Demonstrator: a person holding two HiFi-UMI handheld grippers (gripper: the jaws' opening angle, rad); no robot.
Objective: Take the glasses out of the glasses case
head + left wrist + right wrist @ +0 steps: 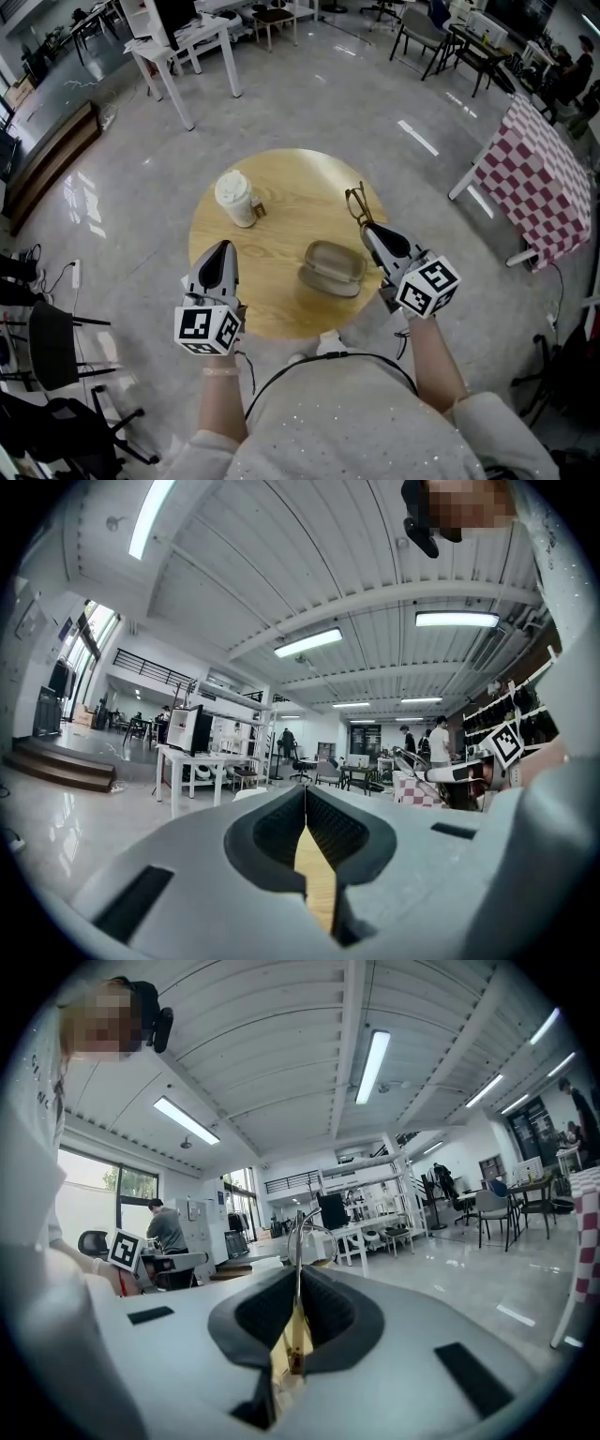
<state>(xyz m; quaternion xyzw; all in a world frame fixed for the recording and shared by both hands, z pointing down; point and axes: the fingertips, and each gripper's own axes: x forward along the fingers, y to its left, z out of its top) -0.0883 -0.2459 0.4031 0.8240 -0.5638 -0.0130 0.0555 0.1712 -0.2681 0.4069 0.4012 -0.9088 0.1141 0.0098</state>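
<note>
The glasses [357, 203] are lifted above the right side of the round wooden table [281, 178], with my right gripper [366, 227] shut on one end of them. In the right gripper view the thin frame [298, 1241] rises from between the shut jaws of the right gripper [298, 1283]. The grey glasses case [333, 268] lies open on the table, below and left of that gripper. My left gripper [223, 247] hovers over the table's left front edge. It is shut with nothing in it, and in the left gripper view [305, 803] its pads meet.
A white lidded cup [235, 198] stands on the table's left side with a small brown thing [258, 209] beside it. A table with a red checked cloth [539, 178] stands to the right, white tables [183, 47] at the back, black chairs [56, 347] to the left.
</note>
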